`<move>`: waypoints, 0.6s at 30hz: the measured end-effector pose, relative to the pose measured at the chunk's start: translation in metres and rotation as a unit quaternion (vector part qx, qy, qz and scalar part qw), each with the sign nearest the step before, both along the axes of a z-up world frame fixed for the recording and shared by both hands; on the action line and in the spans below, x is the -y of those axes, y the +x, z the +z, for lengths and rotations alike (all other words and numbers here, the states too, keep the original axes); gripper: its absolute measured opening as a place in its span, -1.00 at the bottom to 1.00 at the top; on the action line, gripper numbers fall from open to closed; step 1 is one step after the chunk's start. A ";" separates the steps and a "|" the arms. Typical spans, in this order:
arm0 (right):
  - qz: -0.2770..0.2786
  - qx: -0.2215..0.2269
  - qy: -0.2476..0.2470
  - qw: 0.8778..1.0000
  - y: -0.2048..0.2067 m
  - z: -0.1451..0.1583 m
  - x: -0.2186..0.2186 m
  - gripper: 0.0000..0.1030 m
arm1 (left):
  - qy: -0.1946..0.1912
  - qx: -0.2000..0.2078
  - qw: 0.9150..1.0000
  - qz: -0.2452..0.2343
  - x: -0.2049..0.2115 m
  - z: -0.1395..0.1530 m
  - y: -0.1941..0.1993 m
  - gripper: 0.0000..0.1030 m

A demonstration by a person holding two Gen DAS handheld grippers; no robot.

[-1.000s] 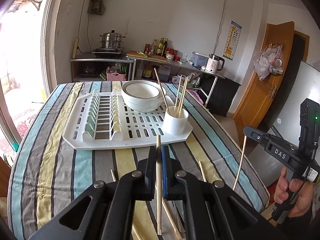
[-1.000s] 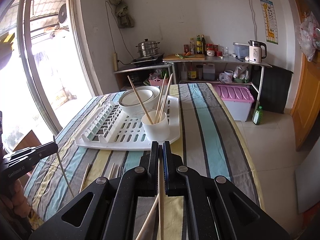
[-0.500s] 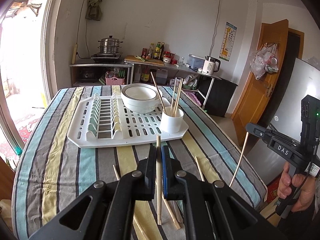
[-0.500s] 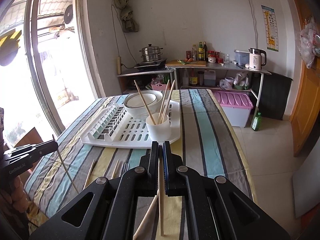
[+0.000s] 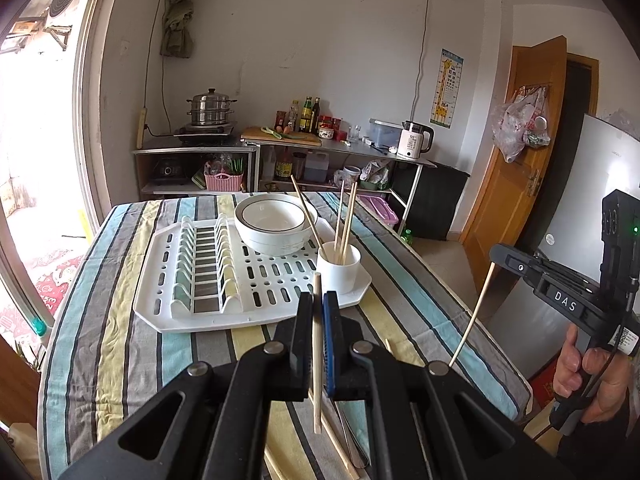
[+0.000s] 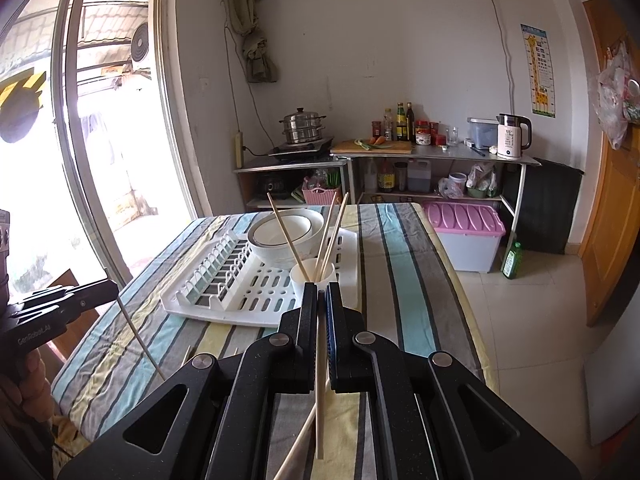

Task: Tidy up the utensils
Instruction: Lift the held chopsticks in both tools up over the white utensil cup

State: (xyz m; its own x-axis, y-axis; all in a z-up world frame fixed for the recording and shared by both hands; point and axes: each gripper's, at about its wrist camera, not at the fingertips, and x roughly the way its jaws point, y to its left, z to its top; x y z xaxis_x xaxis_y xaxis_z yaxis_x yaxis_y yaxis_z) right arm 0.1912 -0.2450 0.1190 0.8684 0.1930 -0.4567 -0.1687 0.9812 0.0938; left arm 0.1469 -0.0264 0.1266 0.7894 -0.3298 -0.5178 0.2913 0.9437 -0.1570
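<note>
Chopsticks: we hold one in each gripper. Our left gripper (image 5: 319, 312) is clamped on a pale chopstick (image 5: 317, 360), nearly upright above the striped tablecloth (image 5: 120, 344). Our right gripper (image 6: 321, 300) pinches a second chopstick (image 6: 320, 396). Three more stand in the white cup (image 5: 340, 268) on the white drying rack (image 5: 256, 280), beside stacked bowls (image 5: 276, 224). Others lie loose on the cloth.

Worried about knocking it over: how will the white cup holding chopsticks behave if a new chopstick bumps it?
The white cup looks small and light, standing near the drying rack's edge, so it may slide. Its three chopsticks lean high above the rim, probably making it tippy.
</note>
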 end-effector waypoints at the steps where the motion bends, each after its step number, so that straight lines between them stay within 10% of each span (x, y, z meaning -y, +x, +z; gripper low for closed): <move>1: 0.000 0.002 0.001 1.000 0.003 0.002 0.000 -0.93 | 0.001 0.002 1.000 0.000 0.001 0.002 0.004 -0.90; 18: 0.010 0.026 0.021 0.999 0.071 0.027 0.000 -0.93 | -0.007 0.015 0.999 -0.033 0.036 0.034 0.084 -0.90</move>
